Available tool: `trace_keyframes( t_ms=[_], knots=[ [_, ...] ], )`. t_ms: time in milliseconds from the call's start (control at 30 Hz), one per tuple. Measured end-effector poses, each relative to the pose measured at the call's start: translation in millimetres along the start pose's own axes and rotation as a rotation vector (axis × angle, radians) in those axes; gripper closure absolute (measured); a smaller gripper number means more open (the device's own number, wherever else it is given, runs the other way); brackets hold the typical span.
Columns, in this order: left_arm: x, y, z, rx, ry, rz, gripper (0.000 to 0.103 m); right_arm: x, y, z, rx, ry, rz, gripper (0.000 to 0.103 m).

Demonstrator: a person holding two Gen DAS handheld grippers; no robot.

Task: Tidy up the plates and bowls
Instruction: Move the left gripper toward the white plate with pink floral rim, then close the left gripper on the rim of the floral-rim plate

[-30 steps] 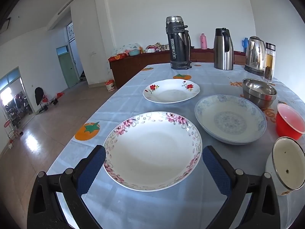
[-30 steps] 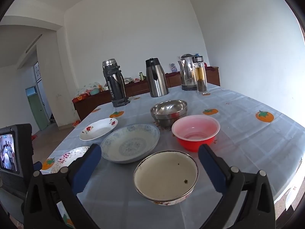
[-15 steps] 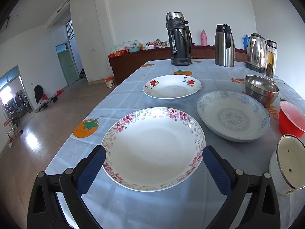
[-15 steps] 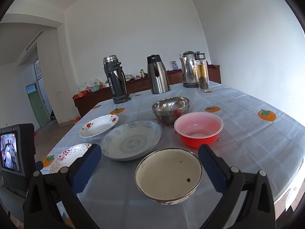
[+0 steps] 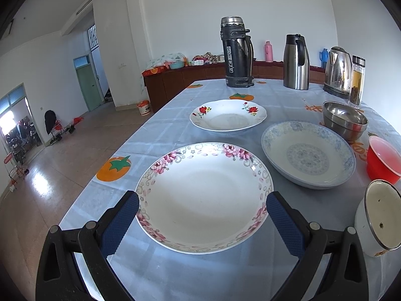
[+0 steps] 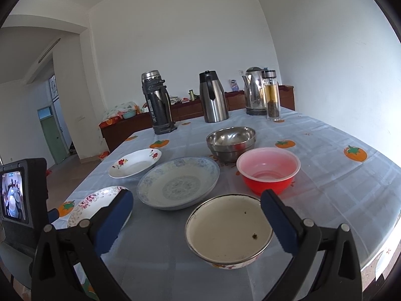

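A pink-flowered plate point(image 5: 204, 195) lies at the near table edge; my left gripper point(image 5: 201, 200) is open, its fingers either side of the plate's near half, above it. A blue-patterned plate point(image 5: 308, 154) and a red-flowered plate point(image 5: 228, 116) lie beyond. A white enamel bowl point(image 6: 229, 228) sits between the fingers of my open right gripper point(image 6: 196, 204). A red bowl point(image 6: 268, 169) and stacked steel bowls point(image 6: 231, 140) stand behind it. The plates also show in the right wrist view, blue-patterned point(image 6: 179, 181), red-flowered point(image 6: 135, 163), pink-flowered point(image 6: 95, 200).
A black thermos point(image 5: 236, 52), a steel jug point(image 5: 295, 62), a kettle point(image 5: 338, 71) and a tea bottle point(image 5: 357, 81) stand at the table's far end. The table's left edge point(image 5: 105, 175) drops to the floor. The left gripper's body point(image 6: 22, 208) shows at the right view's left.
Both grippers have moved slightly forward and lower toward the table; the pink-flowered plate and the enamel bowl sit a little closer between the fingers. Nothing was grasped.
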State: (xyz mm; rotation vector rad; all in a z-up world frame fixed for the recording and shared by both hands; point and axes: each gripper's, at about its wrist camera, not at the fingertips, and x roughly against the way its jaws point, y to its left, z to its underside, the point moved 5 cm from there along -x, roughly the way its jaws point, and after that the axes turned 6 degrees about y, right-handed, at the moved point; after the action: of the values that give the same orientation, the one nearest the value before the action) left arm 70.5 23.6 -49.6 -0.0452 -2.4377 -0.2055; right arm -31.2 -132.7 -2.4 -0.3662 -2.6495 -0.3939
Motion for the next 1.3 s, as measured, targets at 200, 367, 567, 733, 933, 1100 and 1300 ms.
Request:
trace_keyframes(
  t_ms=[200, 367, 567, 733, 933, 1100, 1300],
  knots=[
    [0, 2, -1, 0.001, 0.000, 0.001, 0.001, 0, 3, -1, 0.004, 0.001, -0.006, 0.000],
    [0, 2, -2, 0.000, 0.000, 0.003, 0.001, -1, 6, -1, 0.010, 0.003, -0.013, 0.000],
    [0, 4, -3, 0.002, 0.001, 0.003, 0.001, -2, 9, -1, 0.016, 0.002, -0.023, 0.000],
    [-2, 7, -4, 0.002, 0.001, 0.000, 0.001, -2, 12, -2, 0.023, -0.005, -0.034, 0.000],
    [-6, 20, -8, 0.014, 0.005, -0.016, 0.001, -8, 25, -6, 0.047, 0.003, -0.076, 0.000],
    [-12, 33, -11, 0.034, 0.017, -0.035, 0.000, -13, 39, -8, 0.070, 0.005, -0.109, 0.003],
    [-21, 50, -14, 0.059, 0.034, -0.049, 0.001, -23, 56, -6, 0.088, 0.030, -0.147, 0.012]
  ],
)
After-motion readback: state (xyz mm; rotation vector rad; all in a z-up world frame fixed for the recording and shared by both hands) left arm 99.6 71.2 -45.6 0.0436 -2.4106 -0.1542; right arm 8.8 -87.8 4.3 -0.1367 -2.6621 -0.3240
